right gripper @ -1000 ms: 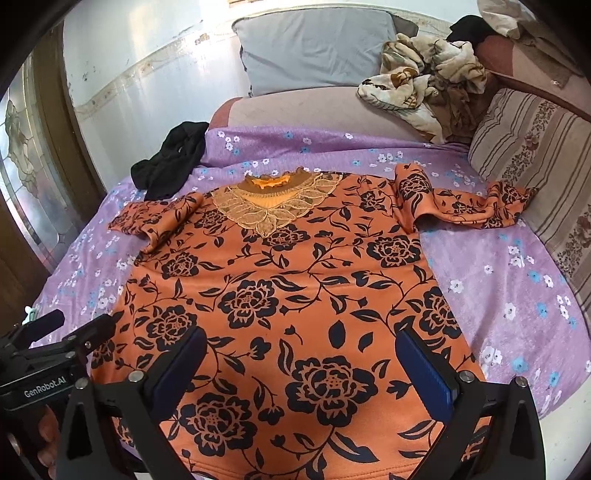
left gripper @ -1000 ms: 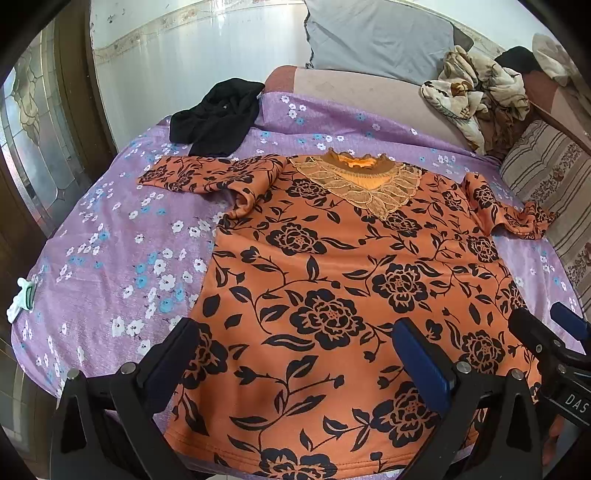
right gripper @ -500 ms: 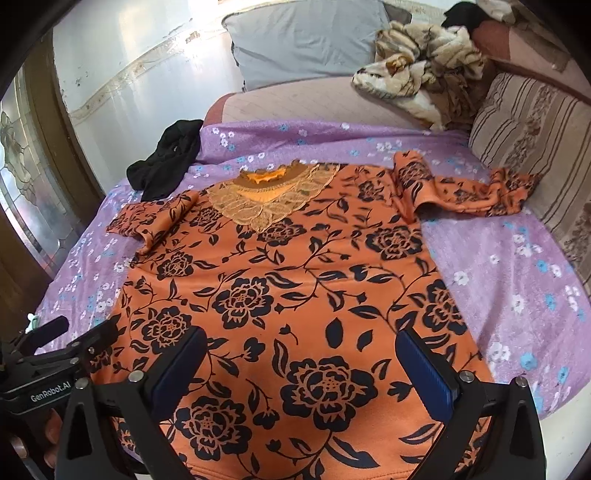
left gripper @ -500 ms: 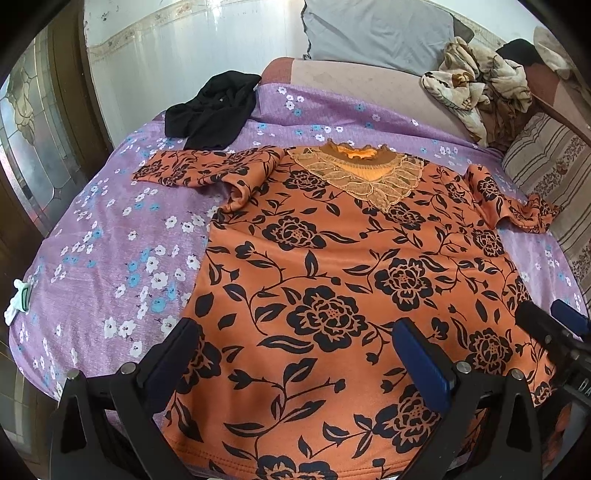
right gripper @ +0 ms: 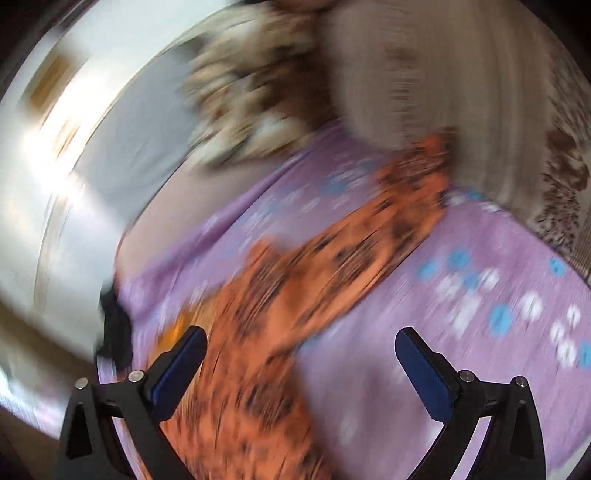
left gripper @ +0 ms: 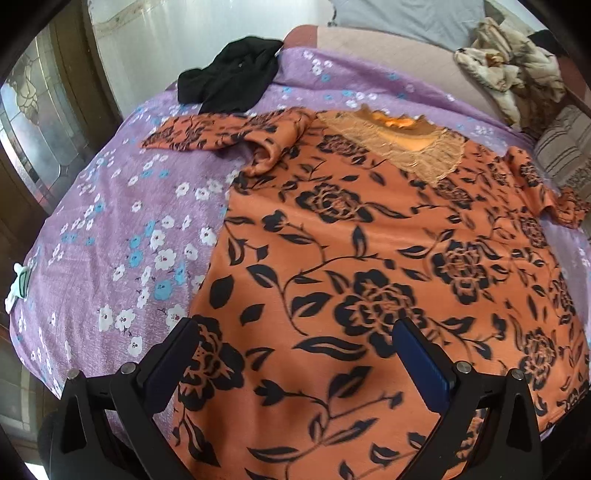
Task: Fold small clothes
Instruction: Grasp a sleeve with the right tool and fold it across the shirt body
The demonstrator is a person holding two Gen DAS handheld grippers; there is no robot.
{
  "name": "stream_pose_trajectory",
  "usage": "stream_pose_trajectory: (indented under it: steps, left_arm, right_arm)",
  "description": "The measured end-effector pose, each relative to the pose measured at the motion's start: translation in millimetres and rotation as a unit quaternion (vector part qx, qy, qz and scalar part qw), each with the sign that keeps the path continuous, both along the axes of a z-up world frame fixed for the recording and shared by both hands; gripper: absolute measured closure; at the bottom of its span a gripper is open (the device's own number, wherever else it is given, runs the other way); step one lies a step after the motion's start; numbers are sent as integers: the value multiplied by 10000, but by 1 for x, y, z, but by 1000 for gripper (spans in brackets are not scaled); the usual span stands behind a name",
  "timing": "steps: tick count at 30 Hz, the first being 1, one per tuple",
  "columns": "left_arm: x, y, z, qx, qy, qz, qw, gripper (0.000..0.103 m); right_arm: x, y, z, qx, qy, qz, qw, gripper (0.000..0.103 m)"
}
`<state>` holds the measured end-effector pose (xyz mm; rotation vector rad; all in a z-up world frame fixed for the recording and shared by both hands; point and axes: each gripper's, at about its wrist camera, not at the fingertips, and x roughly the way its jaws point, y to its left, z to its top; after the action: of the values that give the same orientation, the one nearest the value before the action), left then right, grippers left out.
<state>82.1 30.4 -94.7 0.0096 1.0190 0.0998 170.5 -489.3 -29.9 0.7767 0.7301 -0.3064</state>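
An orange top with black flowers (left gripper: 369, 266) lies flat, front up, on the purple flowered bedspread (left gripper: 110, 229), lace neckline away from me. Its left sleeve (left gripper: 221, 131) is spread to the left. My left gripper (left gripper: 295, 350) is open and empty above the top's lower left part. In the right wrist view, which is heavily blurred, my right gripper (right gripper: 299, 354) is open and empty over the top's right side, with the right sleeve (right gripper: 399, 218) stretching up to the right.
A black garment (left gripper: 232, 74) lies at the bed's far left. A grey pillow (left gripper: 406, 18) and a crumpled patterned cloth (left gripper: 509, 70) sit at the head. A striped cushion (left gripper: 565, 155) is at the right. A glass-panelled door (left gripper: 37, 118) stands left.
The right gripper has swung quickly to the right and rolled, toward the right sleeve; its view is now blurred. The left gripper has moved slightly left and closer to the top. Both stay open.
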Motion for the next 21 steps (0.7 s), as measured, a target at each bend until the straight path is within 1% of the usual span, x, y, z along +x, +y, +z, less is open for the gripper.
stream_pose_trajectory:
  steps: [1, 3, 4, 5, 6, 7, 9, 10, 11, 12, 13, 14, 15, 16, 18, 20, 21]
  left_arm:
    - [2, 2, -2, 25, 29, 32, 10000, 0]
    - [5, 5, -5, 48, 51, 65, 10000, 0]
    - [6, 7, -7, 75, 66, 81, 9999, 0]
    - [7, 9, -8, 98, 95, 93, 9999, 0]
    - [8, 11, -10, 115, 129, 108, 9998, 0]
    - [9, 13, -12, 146, 166, 127, 9997, 0]
    - [10, 15, -14, 191, 193, 142, 9995, 0]
    - [10, 17, -15, 215, 207, 151, 9994, 0]
    - [10, 19, -17, 225, 233, 162, 9993, 0]
    - [9, 21, -19, 228, 250, 177, 9993, 0]
    - [9, 23, -21, 237, 269, 198, 9992, 0]
    - [9, 24, -22, 242, 295, 213, 9990, 0]
    - [9, 27, -22, 209, 310, 235, 9990, 0]
    - [9, 29, -22, 169, 293, 249, 9991, 0]
    - [8, 33, -19, 106, 225, 263, 9993, 0]
    - [6, 38, -17, 0, 129, 304, 9995, 0]
    - [6, 40, -16, -53, 108, 316, 9994, 0]
  right_arm:
    - [5, -23, -4, 155, -39, -270, 9995, 1]
    - [21, -73, -13, 330, -54, -835, 9959, 8]
    - [25, -87, -16, 385, -41, -961, 9946, 10]
    - [34, -104, -20, 456, -19, -1107, 9928, 15]
    - [46, -123, -24, 413, 68, -1262, 9911, 20]
    - [51, -134, -28, 396, 120, -1343, 9901, 23]
    - [66, -155, -36, 423, 232, -1544, 9868, 36]
    - [70, -162, -38, 377, 252, -1588, 9863, 38]
    - [78, -167, -42, 339, 328, -1572, 9864, 42]
    - [83, -169, -45, 321, 393, -1516, 9871, 53]
    - [93, -172, -50, 303, 569, -1386, 9883, 61]
    - [98, -175, -53, 293, 673, -1337, 9883, 80]
    - [101, -175, -53, 262, 734, -1316, 9882, 92]
    - [102, -174, -51, 194, 761, -1257, 9890, 95]
    - [100, -164, -30, -121, 567, -1086, 9924, 97]
    - [106, -143, 14, -513, 189, -696, 9961, 97]
    - [109, -134, 29, -640, 81, -564, 9963, 97]
